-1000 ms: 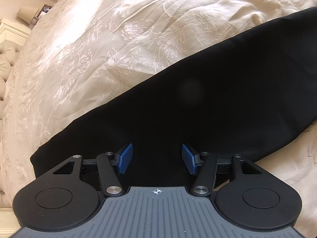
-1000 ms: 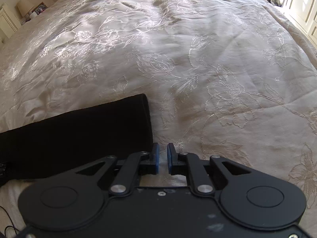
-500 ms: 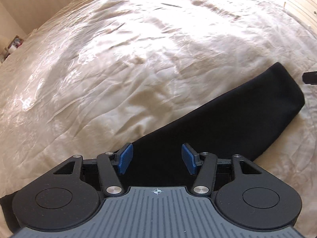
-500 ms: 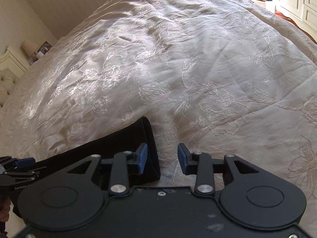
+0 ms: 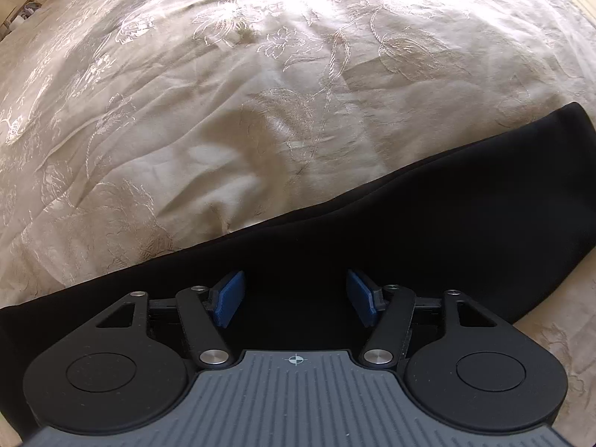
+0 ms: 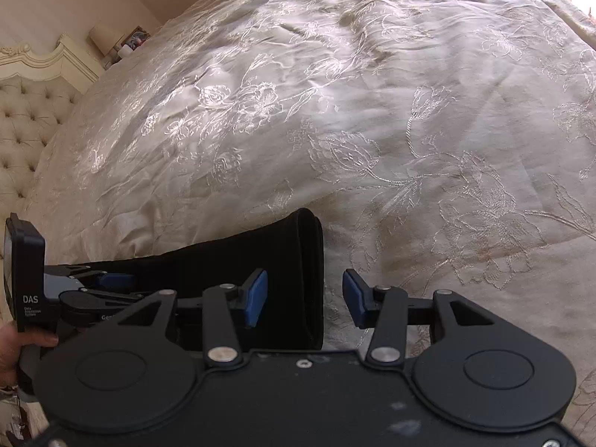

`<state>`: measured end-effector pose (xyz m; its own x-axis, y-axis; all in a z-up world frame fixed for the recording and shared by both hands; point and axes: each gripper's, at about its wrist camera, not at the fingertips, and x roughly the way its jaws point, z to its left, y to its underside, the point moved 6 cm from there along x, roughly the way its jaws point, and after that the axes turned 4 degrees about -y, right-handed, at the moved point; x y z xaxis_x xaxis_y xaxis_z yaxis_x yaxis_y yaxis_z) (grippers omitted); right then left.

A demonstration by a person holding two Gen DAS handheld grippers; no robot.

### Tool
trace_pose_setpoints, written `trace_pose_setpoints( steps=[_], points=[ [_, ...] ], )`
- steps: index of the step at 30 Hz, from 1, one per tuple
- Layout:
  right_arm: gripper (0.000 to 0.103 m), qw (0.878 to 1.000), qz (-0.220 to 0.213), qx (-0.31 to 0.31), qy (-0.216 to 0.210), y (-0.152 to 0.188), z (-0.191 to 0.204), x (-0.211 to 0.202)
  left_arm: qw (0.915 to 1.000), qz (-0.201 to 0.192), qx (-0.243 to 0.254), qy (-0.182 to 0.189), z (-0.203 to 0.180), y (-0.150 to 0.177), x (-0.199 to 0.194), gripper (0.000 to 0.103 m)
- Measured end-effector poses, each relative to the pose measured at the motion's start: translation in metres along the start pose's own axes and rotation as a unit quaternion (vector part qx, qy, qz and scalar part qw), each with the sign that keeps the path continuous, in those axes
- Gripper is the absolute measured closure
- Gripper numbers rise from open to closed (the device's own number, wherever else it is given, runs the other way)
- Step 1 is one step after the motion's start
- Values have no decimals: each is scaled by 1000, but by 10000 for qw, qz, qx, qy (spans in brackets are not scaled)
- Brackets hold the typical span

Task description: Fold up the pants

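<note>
On my left feed, the left gripper point(image 5: 294, 298) points down over the black folded pants point(image 5: 409, 223), which lie as 1 long dark band across the cream embroidered bedspread point(image 5: 223, 111). Its 2 blue pads point(image 5: 230, 298) stand well apart and are opening; black cloth lies beneath the gap, but I cannot see either pad pressing on it.

On my right feed, the right gripper point(image 6: 304, 298) sits at the pants' point(image 6: 283, 260) hem end, where the stacked layers stop on the bedspread point(image 6: 372, 111). Its jaws are opening wide: the left pad point(image 6: 256, 296) is over the black fabric, the right pad over bare bedspread, and the hem edge runs between them without being clamped.

At that view's left edge I see the left gripper point(image 6: 111, 283) low over the pants, with a hand point(image 6: 15, 350) behind it. A tufted cream headboard point(image 6: 26, 126) stands at far left.
</note>
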<state>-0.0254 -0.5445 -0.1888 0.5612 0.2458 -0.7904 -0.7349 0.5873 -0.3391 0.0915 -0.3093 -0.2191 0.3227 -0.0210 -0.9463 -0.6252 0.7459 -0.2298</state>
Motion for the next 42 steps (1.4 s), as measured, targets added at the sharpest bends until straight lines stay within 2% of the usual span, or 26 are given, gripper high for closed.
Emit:
trace_pose_setpoints(
  steps=[4,10,15,19,20,21,22,23,27,29,34,37,39,42],
  points=[
    [51,9992,371,-55,-114,5,-6,14,10000,-7,41,-45,-1,2,2,38],
    [44,9962,581,164,-632,11,-10,33,9999,106,3,104,2,1,4,37],
    [43,9920,559,505,-1013,8,-12,45,9999,114,26,112,6,-5,10,35],
    [43,9904,427,637,-1147,6,-9,47,9999,66,12,91,5,-4,9,35],
    [47,9910,366,665,-1100,5,-9,45,9999,52,15,87,5,-3,8,34],
    [56,9919,310,665,-1038,5,-7,43,10000,43,7,90,5,-3,8,34],
    [68,9934,263,616,-931,5,-4,40,9999,32,-5,96,5,-2,7,34],
    [87,9939,239,603,-898,6,2,35,9999,20,-31,111,6,-2,6,34],
    [90,9974,-26,361,-627,0,29,11,9994,-153,-240,203,15,-4,-6,41],
    [90,9975,-147,337,-610,-3,41,-5,9989,-340,-304,51,24,-8,-11,41],
    [95,9970,-342,266,-635,-6,63,-29,9993,-244,-247,-132,36,-32,5,41],
    [94,9978,-367,216,-502,-6,72,-33,9982,-322,-464,-206,49,-47,-5,46],
    [94,9978,-387,284,-460,-7,76,-34,9970,-424,-613,-214,57,-45,-17,46],
    [94,9980,-396,315,-378,-7,79,-35,9965,-486,-672,-73,62,-23,-35,46]
  ],
)
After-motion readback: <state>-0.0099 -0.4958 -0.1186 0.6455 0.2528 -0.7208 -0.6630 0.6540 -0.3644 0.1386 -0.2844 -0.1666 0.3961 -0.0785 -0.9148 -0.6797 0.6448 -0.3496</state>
